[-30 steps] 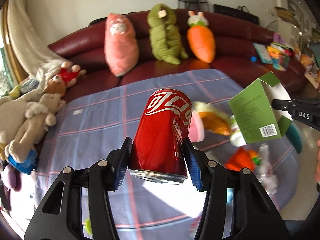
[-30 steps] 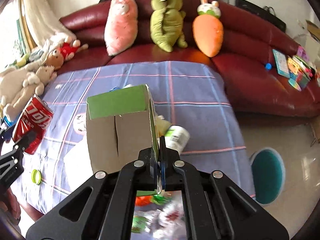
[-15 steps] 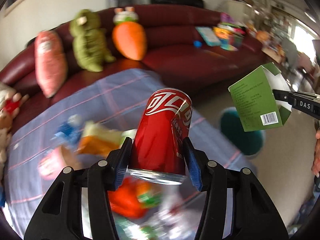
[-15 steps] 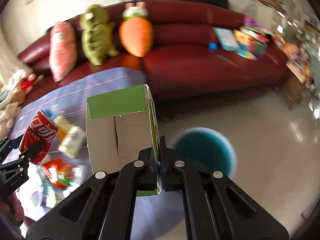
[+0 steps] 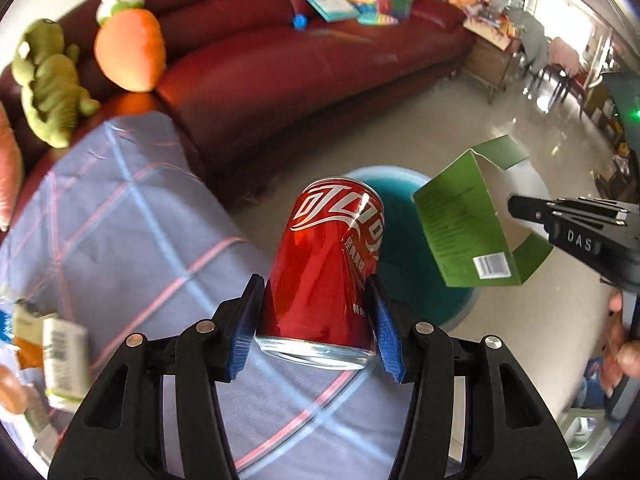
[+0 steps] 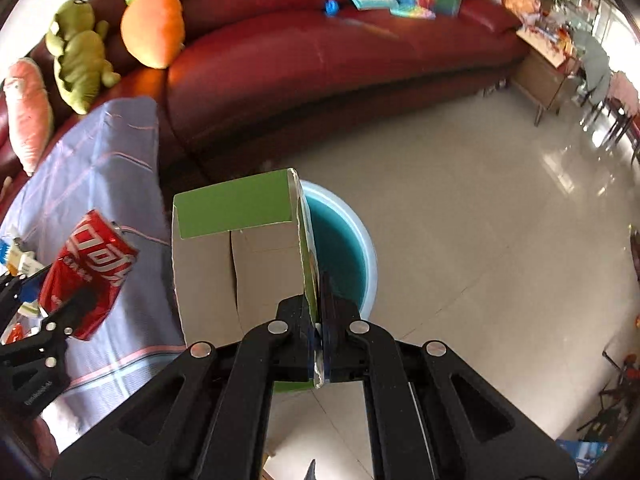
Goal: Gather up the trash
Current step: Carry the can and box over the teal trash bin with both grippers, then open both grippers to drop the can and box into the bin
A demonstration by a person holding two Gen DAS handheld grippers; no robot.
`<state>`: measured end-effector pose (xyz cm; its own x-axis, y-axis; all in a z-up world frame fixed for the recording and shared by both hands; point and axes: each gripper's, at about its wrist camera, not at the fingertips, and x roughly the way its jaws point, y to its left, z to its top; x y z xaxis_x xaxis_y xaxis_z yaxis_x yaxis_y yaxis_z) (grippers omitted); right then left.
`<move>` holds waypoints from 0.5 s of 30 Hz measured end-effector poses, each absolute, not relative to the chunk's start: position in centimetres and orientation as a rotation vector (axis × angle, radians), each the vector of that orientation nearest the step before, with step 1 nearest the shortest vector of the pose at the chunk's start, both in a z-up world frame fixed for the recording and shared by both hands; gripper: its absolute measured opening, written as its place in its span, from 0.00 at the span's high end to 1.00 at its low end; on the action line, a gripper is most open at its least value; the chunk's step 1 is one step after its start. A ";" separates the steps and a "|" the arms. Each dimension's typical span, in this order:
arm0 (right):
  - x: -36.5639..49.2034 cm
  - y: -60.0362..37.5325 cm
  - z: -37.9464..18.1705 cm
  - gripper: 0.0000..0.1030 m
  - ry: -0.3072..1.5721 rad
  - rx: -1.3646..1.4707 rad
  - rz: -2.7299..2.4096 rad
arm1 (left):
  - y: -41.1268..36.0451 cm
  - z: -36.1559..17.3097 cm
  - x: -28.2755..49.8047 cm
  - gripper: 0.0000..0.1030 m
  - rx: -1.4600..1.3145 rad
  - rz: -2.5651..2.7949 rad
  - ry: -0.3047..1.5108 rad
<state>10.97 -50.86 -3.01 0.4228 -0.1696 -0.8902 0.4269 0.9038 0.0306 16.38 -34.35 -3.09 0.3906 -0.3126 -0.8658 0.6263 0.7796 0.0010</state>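
Note:
My left gripper is shut on a dented red cola can, held over the table's right edge. The can also shows in the right wrist view. My right gripper is shut on one wall of an open green carton, held above the floor. The carton shows in the left wrist view too. A teal bin stands on the floor below and behind the carton, partly hidden by it; in the left wrist view the bin lies just beyond the can.
A table under a blue checked cloth is at left, with more litter at its left end. A dark red sofa with plush toys and books runs behind. Pale tiled floor spreads right.
Both grippers have swung right, away from the table middle, with the can and the carton still held. The teal bin has come closer and now lies just beyond both.

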 end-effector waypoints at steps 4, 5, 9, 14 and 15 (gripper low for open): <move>11.8 -50.7 -4.4 0.97 1.112 0.266 -0.376 | -36.4 -5.1 17.6 0.47 0.365 -0.621 1.046; 12.0 -50.7 -4.6 0.97 1.120 0.266 -0.376 | -36.7 -5.4 17.9 0.46 0.365 -0.623 1.052; 12.6 -50.7 -5.4 0.97 1.142 0.268 -0.381 | -37.3 -6.0 18.3 0.31 0.382 -0.604 1.049; 13.3 -50.6 -5.7 0.77 1.149 0.298 -0.369 | -36.8 -5.4 17.8 0.27 0.369 -0.618 1.042; 13.3 -50.6 -5.6 0.71 1.146 0.296 -0.372 | -36.7 -5.3 17.7 0.26 0.368 -0.618 1.039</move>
